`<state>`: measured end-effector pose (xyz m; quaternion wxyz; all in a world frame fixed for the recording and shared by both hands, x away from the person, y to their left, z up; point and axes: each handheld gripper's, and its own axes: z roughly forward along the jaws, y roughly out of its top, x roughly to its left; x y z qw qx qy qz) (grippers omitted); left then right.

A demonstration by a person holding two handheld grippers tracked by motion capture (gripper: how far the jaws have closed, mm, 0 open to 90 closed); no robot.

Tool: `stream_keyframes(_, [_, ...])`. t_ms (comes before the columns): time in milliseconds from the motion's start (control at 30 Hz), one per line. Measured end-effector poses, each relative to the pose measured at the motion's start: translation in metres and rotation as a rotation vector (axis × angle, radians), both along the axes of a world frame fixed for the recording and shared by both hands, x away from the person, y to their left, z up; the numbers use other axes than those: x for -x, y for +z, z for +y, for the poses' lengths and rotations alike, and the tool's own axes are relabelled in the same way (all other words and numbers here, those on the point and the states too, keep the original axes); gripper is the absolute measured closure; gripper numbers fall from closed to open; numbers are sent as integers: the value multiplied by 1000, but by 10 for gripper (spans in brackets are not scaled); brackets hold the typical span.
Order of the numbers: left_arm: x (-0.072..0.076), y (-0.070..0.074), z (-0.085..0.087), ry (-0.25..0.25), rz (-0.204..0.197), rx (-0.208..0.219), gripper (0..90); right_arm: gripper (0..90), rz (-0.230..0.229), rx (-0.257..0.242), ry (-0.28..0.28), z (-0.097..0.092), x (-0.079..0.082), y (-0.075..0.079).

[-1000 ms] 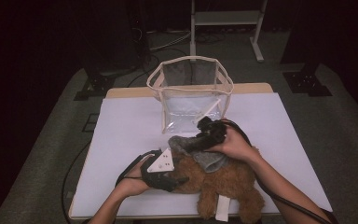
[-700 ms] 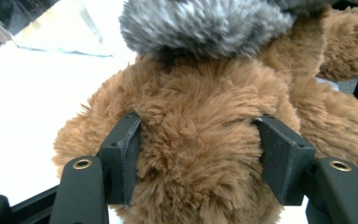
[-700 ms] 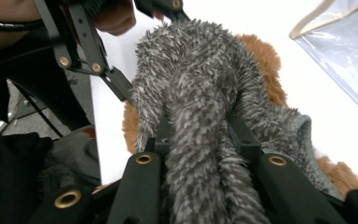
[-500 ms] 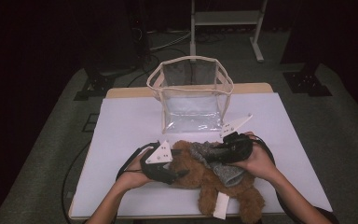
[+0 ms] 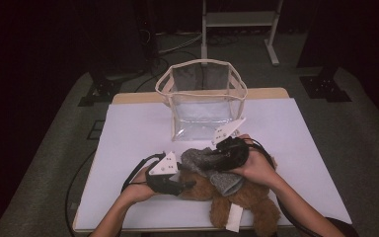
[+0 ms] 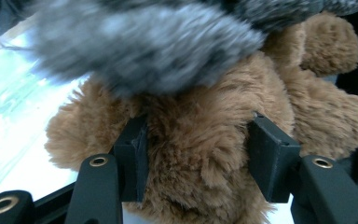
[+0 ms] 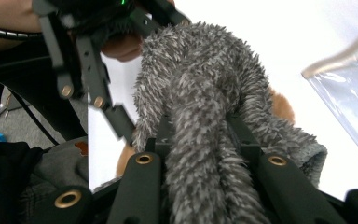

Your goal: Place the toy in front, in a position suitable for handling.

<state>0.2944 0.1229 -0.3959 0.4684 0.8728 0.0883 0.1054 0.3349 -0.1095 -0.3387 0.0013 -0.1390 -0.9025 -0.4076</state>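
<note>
The right gripper (image 7: 200, 140) has its fingers (image 7: 242, 135) clamped on a fuzzy grey garment (image 5: 205, 160), draped over a brown teddy bear (image 5: 237, 200) lying at the near edge of the desk (image 5: 138, 128), while the left gripper (image 6: 196, 154), whose fingers (image 6: 133, 154) have just been closing, pinches the bear's plush body. The step in hand appears to be dressing or undressing the bear; the next move likely calls for steadying the bear while drawing the garment along it. A clear plastic bag (image 5: 202, 101) stands just behind, apart from both hands, and the bear's white tag (image 5: 233, 217) hangs toward the person.
</note>
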Motion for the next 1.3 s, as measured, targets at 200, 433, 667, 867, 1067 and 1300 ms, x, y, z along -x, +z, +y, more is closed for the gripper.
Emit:
stream_keyframes(200, [8,-1,-1,-34,8,-14,453,696,40,1,-23,-1,-20,-2])
stream_keyframes(433, [15,-1,0,-51,-6,-64,443,695,89,14,-8,17,-34,-10])
stream_keyframes(667, [14,-1,1,-50,-9,-74,433,693,67,35,-39,-12,-24,-4])
stream_keyframes(867, [9,9,1,-43,-2,-70,395,694,93,17,-104,-50,-12,-14])
stream_keyframes(1067, [1,25,-12,-65,-29,-53,382,695,91,-4,-67,-42,-4,-18])
stream_keyframes(1300, [0,17,-15,-92,5,-83,419,693,70,-7,-64,-53,2,-15])
